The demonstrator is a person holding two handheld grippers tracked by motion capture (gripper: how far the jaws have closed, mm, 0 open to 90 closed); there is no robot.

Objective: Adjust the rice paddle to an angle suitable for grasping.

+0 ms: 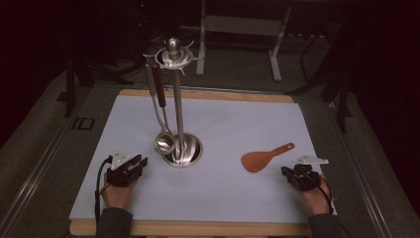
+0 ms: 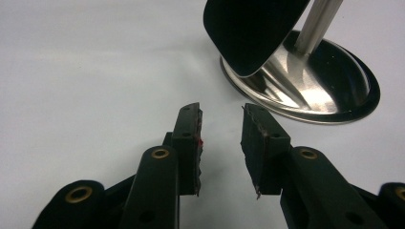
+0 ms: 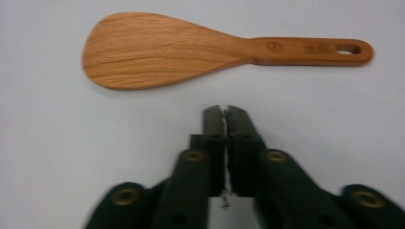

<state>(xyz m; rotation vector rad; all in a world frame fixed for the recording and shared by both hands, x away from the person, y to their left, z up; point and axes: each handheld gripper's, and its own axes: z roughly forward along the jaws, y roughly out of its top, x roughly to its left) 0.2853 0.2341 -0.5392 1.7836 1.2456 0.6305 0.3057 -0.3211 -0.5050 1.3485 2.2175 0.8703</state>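
Both claws rest near me on the white mat (image 1: 237,124): my left claw (image 1: 134,166) stands partly open with nothing between its pads, and my right claw (image 1: 293,174) is pressed shut on nothing, its tips meeting in the right gripper view.

Biggest thing on the table is the steel stand (image 1: 179,104), left of centre, with a tall post, a round dished base and a hook ring on top. I judge it heavy at the bottom and steady, slick to any pad, so I would leave it alone. From the ring hangs a ladle (image 1: 162,114), its bowl down by the base; it should swing if nudged.

My spatula (image 1: 265,157) lies flat on the right, just beyond the right claw and apart from it, blade to the left and handle running far-right. It looks wooden, so I expect it to be light, stiff, not slippery and not fragile. Lying flat, it gives little edge to pinch; I would take the narrow handle across its width, near where it meets the blade, after opening the claw.

From the high view I get the whole layout and the stand's top. My right gripper view adds the spatula's (image 3: 191,50) grain, a stamped mark and the hanging hole at the handle's end. My left gripper view shows the gap between the left pads (image 2: 191,143), and the base (image 2: 315,81) close ahead on the right with the dark ladle bowl (image 2: 248,33) above it.
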